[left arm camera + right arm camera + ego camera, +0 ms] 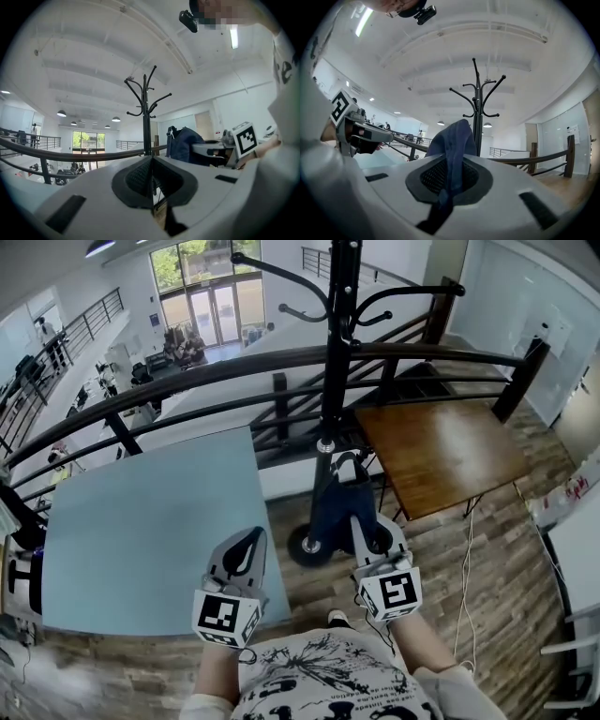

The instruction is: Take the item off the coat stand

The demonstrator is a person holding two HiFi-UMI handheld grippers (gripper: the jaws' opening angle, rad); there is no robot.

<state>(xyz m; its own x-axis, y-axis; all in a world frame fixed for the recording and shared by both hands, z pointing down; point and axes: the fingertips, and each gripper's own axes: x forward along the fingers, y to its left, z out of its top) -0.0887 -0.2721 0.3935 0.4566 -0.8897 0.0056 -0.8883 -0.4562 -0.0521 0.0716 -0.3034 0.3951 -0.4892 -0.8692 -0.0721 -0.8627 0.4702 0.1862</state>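
Note:
The black coat stand (336, 352) rises in front of me, and the hooks I can see are bare. A dark blue bag (339, 504) hangs low by the stand's round base (309, 545). My right gripper (357, 521) is shut on it. In the right gripper view a blue fabric strap (452, 145) is pinched between the closed jaws of the right gripper (450, 178), with the coat stand (478, 112) behind. My left gripper (250, 540) is shut and empty to the left. In the left gripper view, past the left gripper (151, 180), the bag (185, 143) hangs right of the coat stand (146, 117).
A light blue table (150, 531) lies at my left and a brown wooden table (441, 451) stands beyond the stand to the right. A black railing (234, 367) runs behind both, with a drop to a lower floor. White furniture (577, 540) edges the right side.

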